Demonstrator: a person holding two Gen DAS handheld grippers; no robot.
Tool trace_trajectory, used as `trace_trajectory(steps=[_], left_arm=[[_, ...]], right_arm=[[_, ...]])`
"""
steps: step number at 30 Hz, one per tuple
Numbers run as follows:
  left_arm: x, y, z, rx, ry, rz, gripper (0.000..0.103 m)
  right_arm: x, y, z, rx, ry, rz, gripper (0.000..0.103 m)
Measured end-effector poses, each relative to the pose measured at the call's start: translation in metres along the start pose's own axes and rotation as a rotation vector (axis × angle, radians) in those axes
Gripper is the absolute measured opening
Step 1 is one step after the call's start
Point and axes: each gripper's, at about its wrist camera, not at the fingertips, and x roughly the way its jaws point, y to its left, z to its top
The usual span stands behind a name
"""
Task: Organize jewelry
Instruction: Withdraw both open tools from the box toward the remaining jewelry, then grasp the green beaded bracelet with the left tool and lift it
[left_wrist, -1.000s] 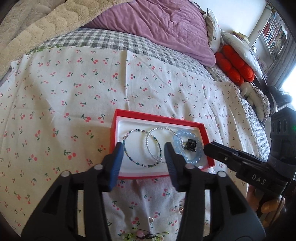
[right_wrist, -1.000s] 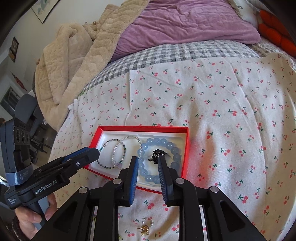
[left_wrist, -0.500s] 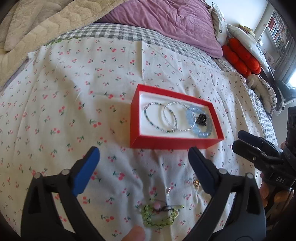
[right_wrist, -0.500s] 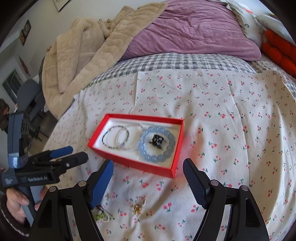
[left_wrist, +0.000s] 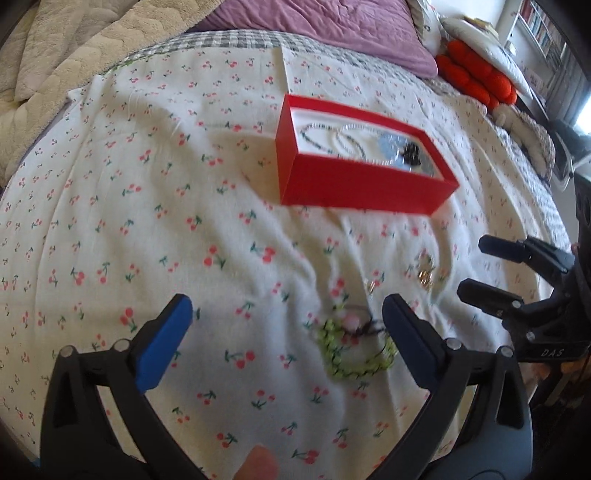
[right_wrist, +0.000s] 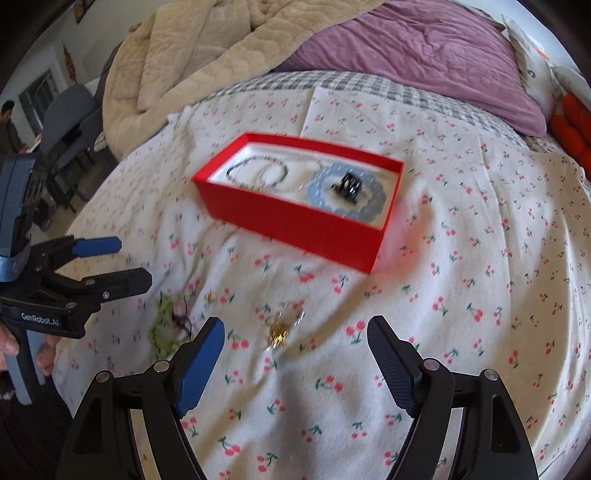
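Left wrist: left gripper (left_wrist: 286, 338) spread wide, nothing held. Green bead bracelet (left_wrist: 352, 352) lies on the cherry-print sheet (left_wrist: 147, 184) just inside the right finger, at 3 o'clock of the gap. Best recentred rightward, lowered, closed on the beads only, no cloth. Red box (left_wrist: 360, 184) sits at 12–1 o'clock, well apart.

Right wrist: right gripper (right_wrist: 295, 363) also spread wide, empty. Gold piece (right_wrist: 279, 334) at 12 o'clock, near; bracelet at 9–10 o'clock; box beyond at 12.
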Motion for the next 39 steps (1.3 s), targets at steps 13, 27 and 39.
trace_trajectory(steps=[13,27,39], left_arm=[[-0.002,0.003,-0.030,0.134,0.016,-0.041,0.101],[0.013,-0.025,-0.027,0.242,0.039,-0.103,0.044],[0.023,-0.035,-0.017,0.247,0.047,-0.083,0.011]], right_arm=[[0.018,0.006,-0.035,-0.062,0.073,-0.014,0.081],[0.019,0.007,-0.043,-0.085,0.076,-0.026,0.081],[0.017,0.008,-0.038,-0.085,0.055,-0.034,0.081]])
